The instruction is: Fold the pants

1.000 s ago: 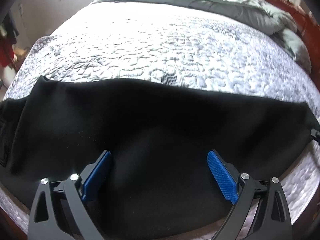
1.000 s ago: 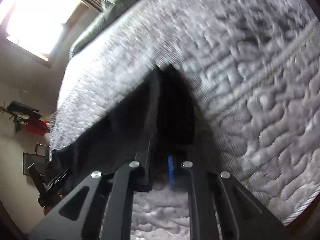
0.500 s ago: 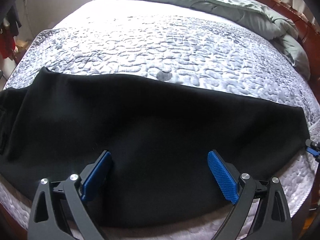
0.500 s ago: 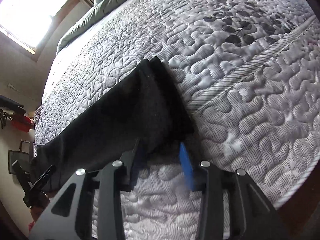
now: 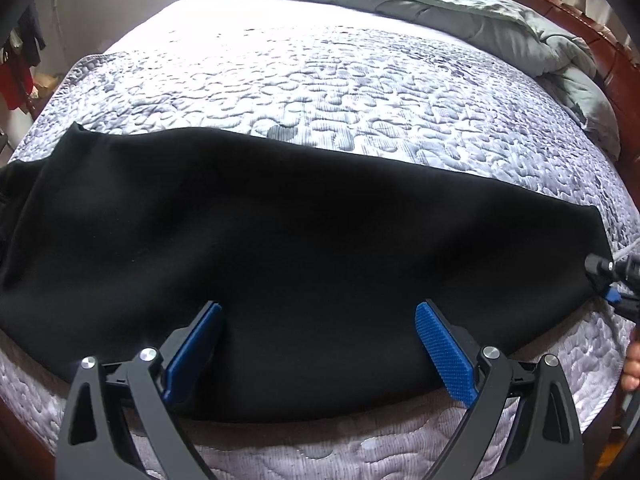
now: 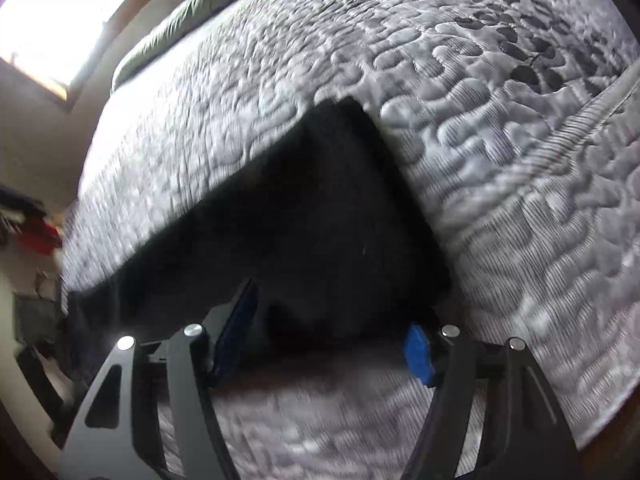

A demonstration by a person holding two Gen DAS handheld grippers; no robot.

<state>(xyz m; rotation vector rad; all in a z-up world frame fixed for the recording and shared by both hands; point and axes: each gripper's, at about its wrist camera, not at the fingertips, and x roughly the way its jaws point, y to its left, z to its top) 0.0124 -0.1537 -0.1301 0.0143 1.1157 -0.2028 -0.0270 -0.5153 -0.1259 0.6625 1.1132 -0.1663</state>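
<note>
Black pants [image 5: 280, 240] lie flat and stretched across the near edge of a quilted grey mattress [image 5: 320, 80]. My left gripper [image 5: 318, 344] is open and empty, just above the middle of the pants. My right gripper [image 6: 332, 328] is open at the hem end of the pants [image 6: 320, 220], no cloth between its pads. The right gripper also shows in the left wrist view [image 5: 612, 284] at the pants' right end.
A grey-green comforter [image 5: 460, 12] is bunched at the far side of the bed. A wooden bed frame [image 5: 608, 56] runs along the right. Red clothing [image 5: 16, 80] hangs at the far left by the wall. A bright window [image 6: 52, 20] shows in the right wrist view.
My right gripper was shut on the hem end, then opened wide and let it go. The pants settled flat on the bed. My left gripper stayed open, rising slightly.
</note>
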